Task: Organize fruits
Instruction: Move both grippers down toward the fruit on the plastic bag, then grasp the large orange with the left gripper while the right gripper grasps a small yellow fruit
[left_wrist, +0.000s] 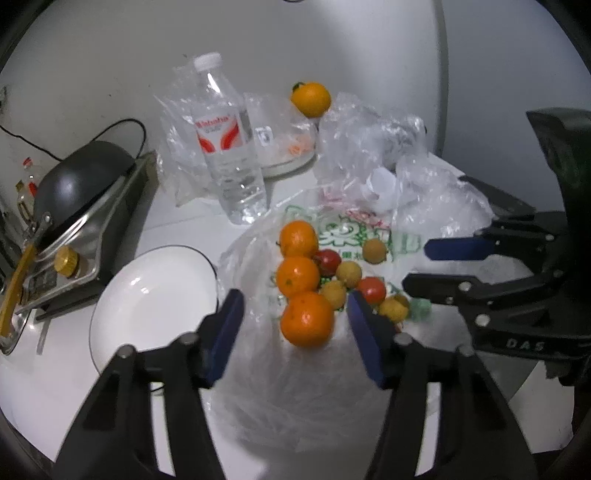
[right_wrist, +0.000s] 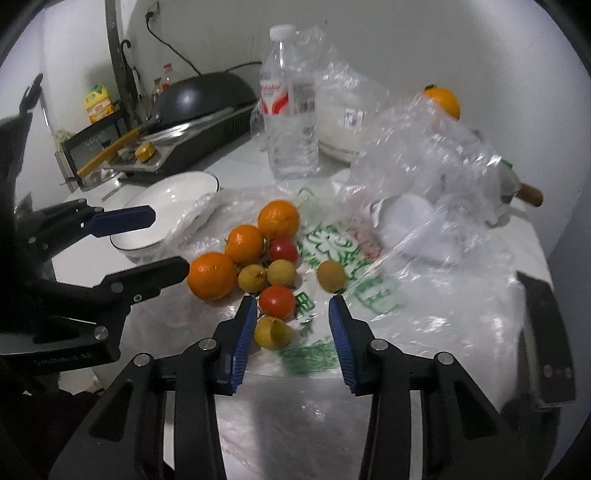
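Oranges (left_wrist: 297, 277) lie with tomatoes on the plastic bag (left_wrist: 258, 369) beside the white bowl (left_wrist: 147, 295), and both claws hang part-open and empty, so the left gripper (left_wrist: 295, 334) should straddle the nearest orange (left_wrist: 306, 319) squarely before squeezing.

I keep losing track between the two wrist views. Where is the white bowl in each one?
Left wrist: white bowl at lower left, just left of the left gripper's fingers.
Right wrist: white bowl at left of centre, behind the oranges.
Shared landmark: the water bottle, standing behind the fruit.
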